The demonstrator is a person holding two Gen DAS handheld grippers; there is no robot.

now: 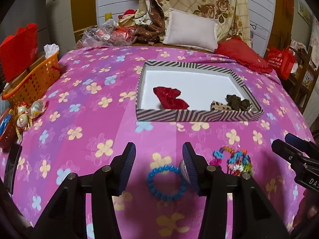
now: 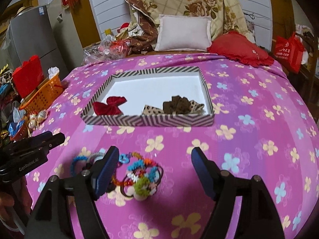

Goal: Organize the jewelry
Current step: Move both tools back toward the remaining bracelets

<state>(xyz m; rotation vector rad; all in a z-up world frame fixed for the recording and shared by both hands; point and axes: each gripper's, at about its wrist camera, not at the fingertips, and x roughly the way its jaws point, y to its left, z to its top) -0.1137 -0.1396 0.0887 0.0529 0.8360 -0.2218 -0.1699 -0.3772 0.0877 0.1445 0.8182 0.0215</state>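
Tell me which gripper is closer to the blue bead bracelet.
Left. The left gripper is open right around the blue bead bracelet; the right gripper is open over the colourful pile beside it.

A shallow rectangular box with black-and-white zigzag striped walls (image 1: 199,116) and a white floor lies open on the bed. Inside it, a red velvet bow (image 1: 170,99) rests near the front left, and a dark brown fabric scrunchie (image 1: 238,101) lies on a leopard-print hair accessory (image 1: 220,106) at the front right. In front of the box, a blue beaded bracelet (image 1: 167,182) lies flat, just beside a pile of multicoloured woven bands and hair ties (image 2: 139,174).
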